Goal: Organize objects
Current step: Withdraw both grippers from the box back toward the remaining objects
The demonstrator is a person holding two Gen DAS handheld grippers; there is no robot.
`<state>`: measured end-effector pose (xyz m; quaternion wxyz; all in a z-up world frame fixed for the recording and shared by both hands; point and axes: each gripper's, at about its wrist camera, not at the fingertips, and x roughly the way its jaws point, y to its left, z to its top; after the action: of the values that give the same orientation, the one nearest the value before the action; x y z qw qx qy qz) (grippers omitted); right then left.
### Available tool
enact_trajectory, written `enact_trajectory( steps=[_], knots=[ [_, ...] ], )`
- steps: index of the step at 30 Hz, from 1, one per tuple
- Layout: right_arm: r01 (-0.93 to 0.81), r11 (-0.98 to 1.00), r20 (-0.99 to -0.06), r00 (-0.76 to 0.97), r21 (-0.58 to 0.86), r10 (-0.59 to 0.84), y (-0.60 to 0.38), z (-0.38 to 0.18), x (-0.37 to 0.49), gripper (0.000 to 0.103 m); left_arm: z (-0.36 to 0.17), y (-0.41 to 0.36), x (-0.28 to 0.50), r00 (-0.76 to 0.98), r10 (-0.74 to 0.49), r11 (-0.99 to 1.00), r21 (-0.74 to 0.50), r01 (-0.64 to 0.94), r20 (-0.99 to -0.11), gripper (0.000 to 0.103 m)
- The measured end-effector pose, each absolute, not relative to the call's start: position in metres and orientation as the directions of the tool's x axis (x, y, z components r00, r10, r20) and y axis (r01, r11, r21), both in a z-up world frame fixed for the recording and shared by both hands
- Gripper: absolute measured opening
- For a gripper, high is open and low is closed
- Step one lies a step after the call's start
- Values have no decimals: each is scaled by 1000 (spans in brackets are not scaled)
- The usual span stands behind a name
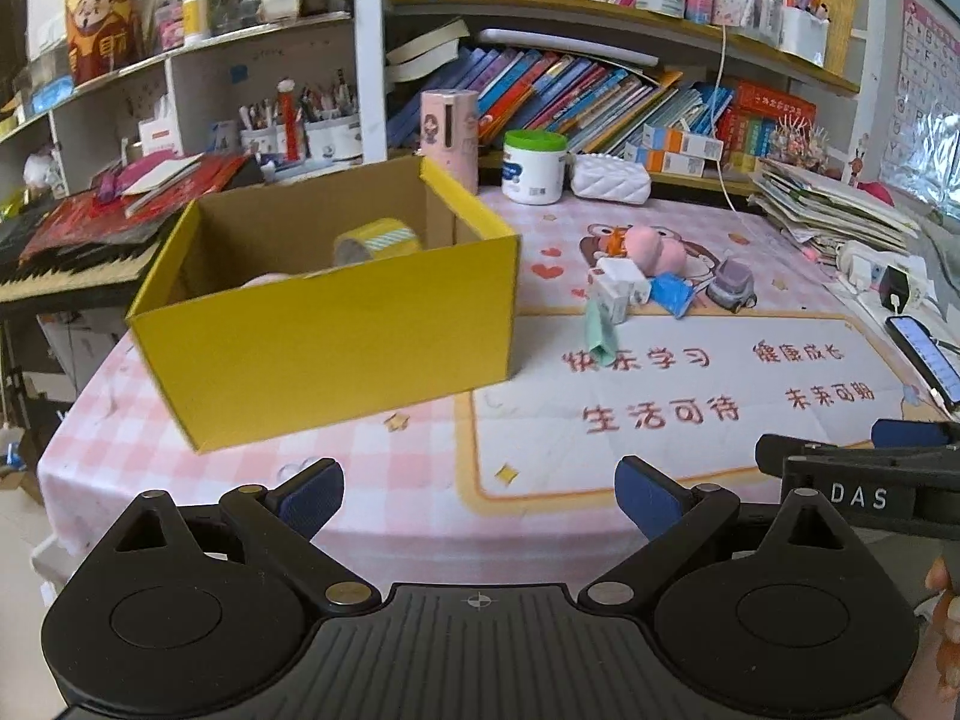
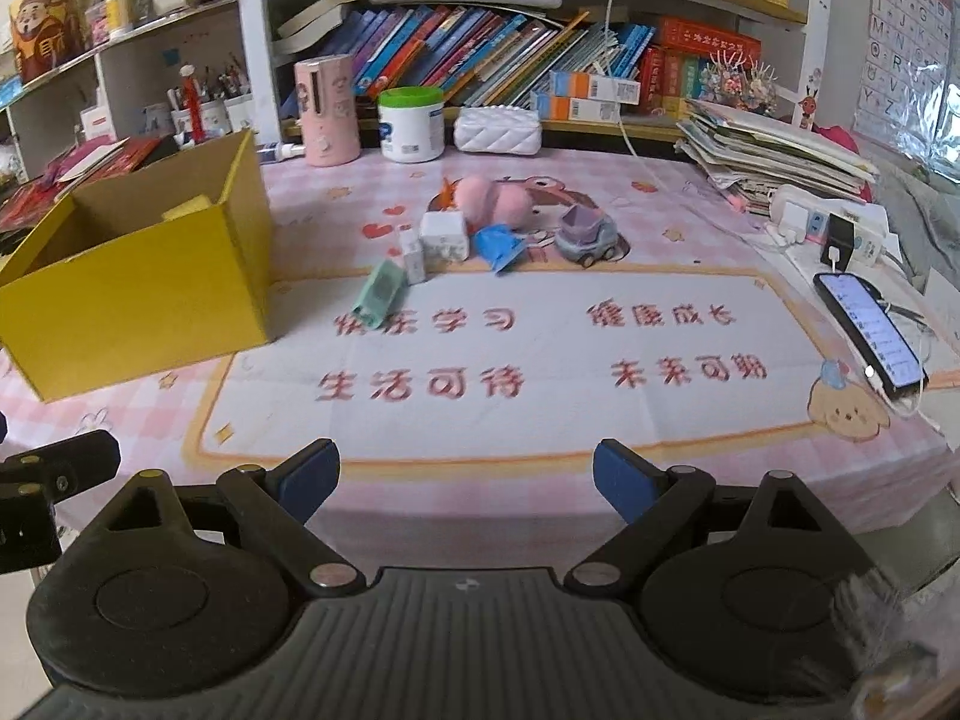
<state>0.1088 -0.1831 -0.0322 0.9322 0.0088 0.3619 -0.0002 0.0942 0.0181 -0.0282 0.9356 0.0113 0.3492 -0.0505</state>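
Near the front edge of the surface (image 2: 540, 516), both grippers hanging back, well short of anything. Between picks by the look of it: yellow box (image 1: 336, 336) on the left side already holding a roll of yellow tape (image 1: 378, 238) and something pale pink, rest of the clutter waiting mid-surface. Cluster there: green case (image 2: 378, 294), small white boxes (image 2: 441, 237), blue packet (image 2: 501, 246), pink plush (image 2: 489, 198), toy car (image 2: 585, 234), all close together, some touching. Left gripper (image 1: 480, 495) fingers spread wide, released, nothing between them. Right gripper (image 2: 465, 477) same: wide, empty. Next move probably a reach forward to the cluster; green case nearest and clear of the pile, likely easiest first grab. Needs fingers straddling it cleanly without nudging the white boxes just beside it.
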Motion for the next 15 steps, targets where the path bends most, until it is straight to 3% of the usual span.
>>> enact_trajectory(
  steps=[8, 15],
  knots=[
    [0, 1000, -660, 752, 21, 14, -221, -25, 151, 92, -22, -19, 127, 782, -95, 994, -18, 107, -616, 98],
    [-42, 999, -637, 769, 21, 46, -251, -20, 188, 90, -27, -56, 156, 767, -76, 995, 2, 100, -637, 98]
  ],
)
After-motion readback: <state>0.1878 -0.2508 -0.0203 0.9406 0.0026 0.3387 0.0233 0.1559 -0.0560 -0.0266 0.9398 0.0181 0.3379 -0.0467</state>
